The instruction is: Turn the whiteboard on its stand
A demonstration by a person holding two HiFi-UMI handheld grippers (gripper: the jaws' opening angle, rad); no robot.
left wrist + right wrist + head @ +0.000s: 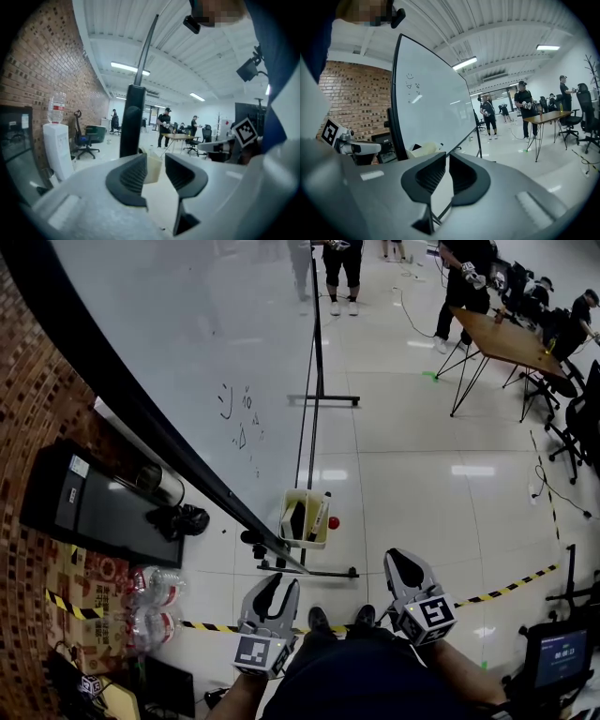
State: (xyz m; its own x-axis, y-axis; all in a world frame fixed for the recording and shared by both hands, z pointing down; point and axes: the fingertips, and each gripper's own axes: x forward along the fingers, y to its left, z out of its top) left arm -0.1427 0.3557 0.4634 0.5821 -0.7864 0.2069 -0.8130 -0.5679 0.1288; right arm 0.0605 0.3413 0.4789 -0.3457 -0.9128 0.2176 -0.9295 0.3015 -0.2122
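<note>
While we hold both grippers low, the left gripper [275, 589], jaws slightly apart and empty, is closer to the near corner [286, 559] of the whiteboard [187, 362], just ahead at twelve o'clock. The right gripper [405, 568], jaws together on nothing, has that corner at ten o'clock. Beyond, the board's long edge runs away toward eleven o'clock.

White glossy whiteboard in a black frame [187, 334]: top and left cut off by the head view's edges.
Dark handwritten marks on it [240, 414]: too small to read, perhaps digits.
Cream plastic tray [307, 542]: contents half hidden by its walls.
Blue-lit screen [560, 655]: text illegible.
</note>
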